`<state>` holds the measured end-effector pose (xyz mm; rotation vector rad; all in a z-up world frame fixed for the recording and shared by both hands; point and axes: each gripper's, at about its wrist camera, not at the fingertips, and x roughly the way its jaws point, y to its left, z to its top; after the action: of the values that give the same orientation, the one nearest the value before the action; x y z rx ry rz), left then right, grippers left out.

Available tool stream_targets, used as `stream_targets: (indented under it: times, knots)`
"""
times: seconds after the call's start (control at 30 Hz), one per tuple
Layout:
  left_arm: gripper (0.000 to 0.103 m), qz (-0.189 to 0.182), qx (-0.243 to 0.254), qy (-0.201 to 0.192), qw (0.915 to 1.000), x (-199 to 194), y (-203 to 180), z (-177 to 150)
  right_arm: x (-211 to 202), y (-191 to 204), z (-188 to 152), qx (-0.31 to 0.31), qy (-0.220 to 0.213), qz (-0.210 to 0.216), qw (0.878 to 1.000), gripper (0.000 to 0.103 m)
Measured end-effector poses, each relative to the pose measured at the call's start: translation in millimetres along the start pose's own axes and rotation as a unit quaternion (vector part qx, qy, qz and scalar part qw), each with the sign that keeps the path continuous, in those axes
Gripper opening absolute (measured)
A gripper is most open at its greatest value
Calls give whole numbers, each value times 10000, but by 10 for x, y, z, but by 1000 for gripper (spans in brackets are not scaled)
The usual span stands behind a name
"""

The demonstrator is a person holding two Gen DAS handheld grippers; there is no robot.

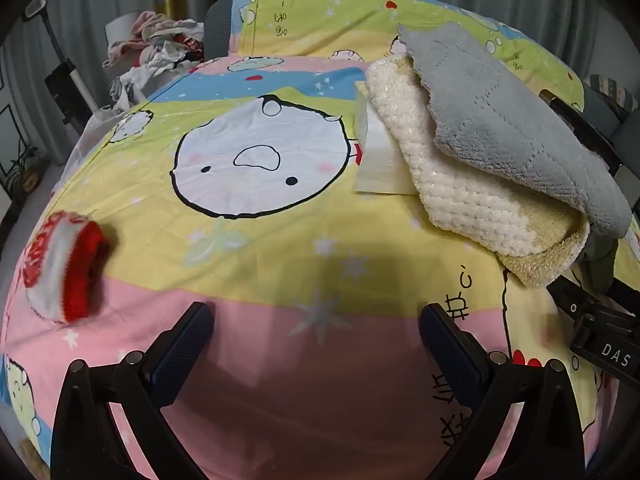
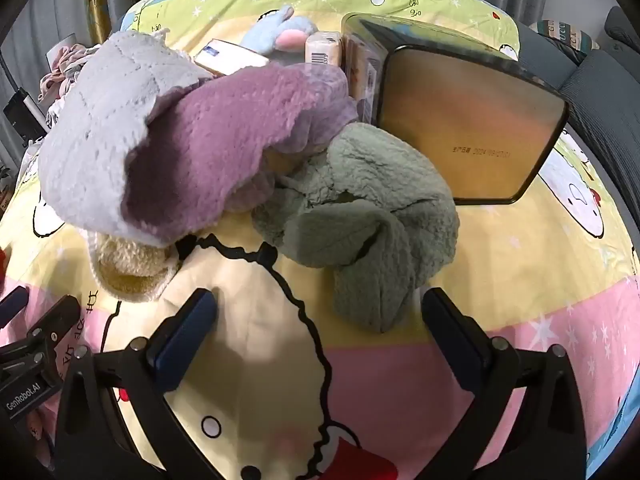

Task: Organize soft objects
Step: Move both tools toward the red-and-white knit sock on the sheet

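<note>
The red-and-white sock left of the cream towel is motion-blurred, its pattern unreadable. The grey cloth covers the cream towel's upper part, and the towel hides most of the white tissue pack beneath its left edge. In the right wrist view, the purple cloth hides part of the green cloth and the near ends of the small boxes behind it. The printing on the dark tin beside the purple cloth is too small to read.

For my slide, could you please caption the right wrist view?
Open right gripper above cartoon bedsheet, facing crumpled green fleece cloth.
</note>
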<state>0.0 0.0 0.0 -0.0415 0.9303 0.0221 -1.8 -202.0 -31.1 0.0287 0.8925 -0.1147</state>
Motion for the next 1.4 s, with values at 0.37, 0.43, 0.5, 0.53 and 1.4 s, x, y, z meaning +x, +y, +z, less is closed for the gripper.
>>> stream_targets:
  times: [0.37,0.43,0.5,0.53,1.4]
  knots:
    - [103,14,-6,10,10000,6,0,-3,2,-1,1,-7,-1,-9,10000,102]
    - [103,-3,-14,11,10000,6,8,-8,0,0,0,-6,-1,-7,10000,102]
    - [103,26,4,19,10000,-5,-11,1,0,0,0,-6,-2,-7,10000,102]
    - [103,21,-2,20,10000,-7,-11,2,0,1,0,-6,0,-8,10000,102]
    - [102,-290,-9,-21,9996,-162,56,27,2,24,-4,-31,2,-117,9999,102]
